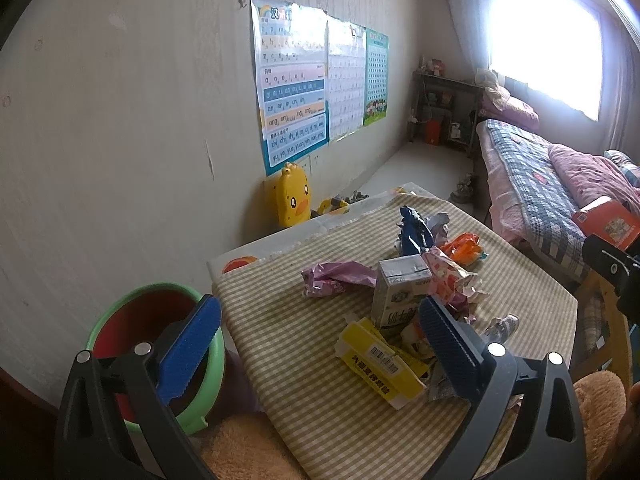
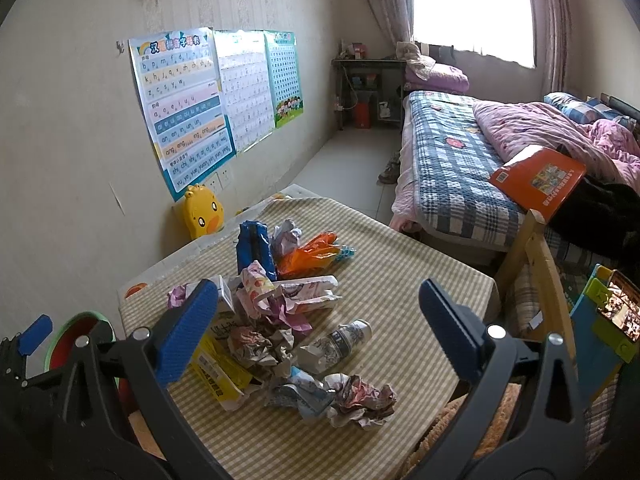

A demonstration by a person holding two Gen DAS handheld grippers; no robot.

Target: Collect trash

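Your checked-cloth counter stands in a bedroom, bed beyond. Trash lies heaped mid-counter; a green-rimmed bin sits beside its left edge. Your left hand-held gripper and right hand-held gripper hover spread, empty.

A small table covered in a green checked cloth carries a heap of trash. Just ahead of the right claw lie crumpled paper and a small bottle on its side. Left of it sits a yellow box, farther ahead a milk carton, an orange wrapper and what may be a blue bag.
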